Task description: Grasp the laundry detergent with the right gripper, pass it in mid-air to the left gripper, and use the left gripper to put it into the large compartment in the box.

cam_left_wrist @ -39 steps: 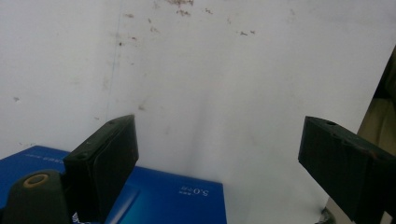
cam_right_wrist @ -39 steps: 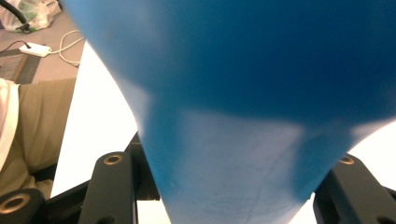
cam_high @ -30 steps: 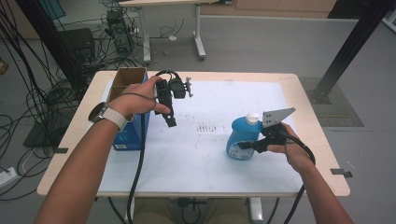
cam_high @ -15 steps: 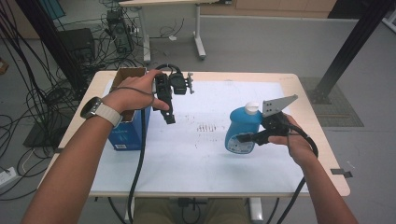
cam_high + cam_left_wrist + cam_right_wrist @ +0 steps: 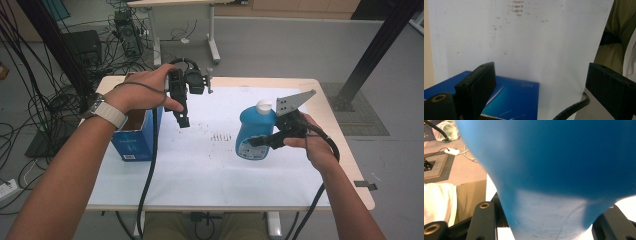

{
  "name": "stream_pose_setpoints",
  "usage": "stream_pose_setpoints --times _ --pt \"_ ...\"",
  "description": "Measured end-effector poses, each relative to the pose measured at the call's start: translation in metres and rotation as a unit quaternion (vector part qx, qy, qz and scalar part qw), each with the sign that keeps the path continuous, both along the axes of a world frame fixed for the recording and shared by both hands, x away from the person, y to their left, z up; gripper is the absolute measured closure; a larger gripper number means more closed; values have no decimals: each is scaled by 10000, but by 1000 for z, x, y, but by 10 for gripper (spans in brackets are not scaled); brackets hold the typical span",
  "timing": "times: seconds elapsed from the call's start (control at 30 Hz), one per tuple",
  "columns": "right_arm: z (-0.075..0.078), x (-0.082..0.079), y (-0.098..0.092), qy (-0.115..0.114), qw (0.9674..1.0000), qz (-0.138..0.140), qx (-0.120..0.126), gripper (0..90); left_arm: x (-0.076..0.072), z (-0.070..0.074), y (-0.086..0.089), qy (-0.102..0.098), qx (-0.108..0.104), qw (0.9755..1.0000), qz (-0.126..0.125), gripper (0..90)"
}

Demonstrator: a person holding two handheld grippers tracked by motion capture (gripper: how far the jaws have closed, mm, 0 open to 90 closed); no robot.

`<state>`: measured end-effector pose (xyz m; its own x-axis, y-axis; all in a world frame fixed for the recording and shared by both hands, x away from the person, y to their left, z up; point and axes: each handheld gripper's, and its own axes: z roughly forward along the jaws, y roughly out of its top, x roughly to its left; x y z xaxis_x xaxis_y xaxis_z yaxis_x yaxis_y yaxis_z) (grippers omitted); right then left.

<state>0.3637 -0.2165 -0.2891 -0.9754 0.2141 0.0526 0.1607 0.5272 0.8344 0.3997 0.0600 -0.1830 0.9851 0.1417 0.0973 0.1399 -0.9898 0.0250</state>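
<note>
My right gripper [image 5: 256,142] is shut on a blue bottle [image 5: 251,131] with a white cap, gripping its lower body from the right and holding it upright over the right half of the table. In the right gripper view the bottle [image 5: 554,165] sits squeezed between the two black jaws of that gripper [image 5: 546,220]. My left gripper [image 5: 183,118] hangs in the air over the table's left part, jaws pointing down, open and empty. It is just right of an open blue box [image 5: 131,139]. The left gripper view looks down past the left gripper [image 5: 541,85] onto the blue box [image 5: 511,97].
A white sheet [image 5: 200,170] with small dark marks covers most of the wooden table [image 5: 350,165]. Black cables [image 5: 35,105] lie on the floor to the left. A black post [image 5: 370,55] stands at the right, and another table's leg [image 5: 212,35] behind.
Both hands have risen. The bottle has gone up with the right gripper and shifted a little left. The left gripper has lifted higher beside the box.
</note>
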Motion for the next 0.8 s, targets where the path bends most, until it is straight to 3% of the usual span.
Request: stream_pose_setpoints --times 0.47,0.8 --pt "19 3 19 -40 9998 203 -23 444 -12 31 -14 46 61 9998 -162 98" --pt "22 8 37 -23 9994 342 -109 443 -13 42 -24 74 157 9995 -275 91"
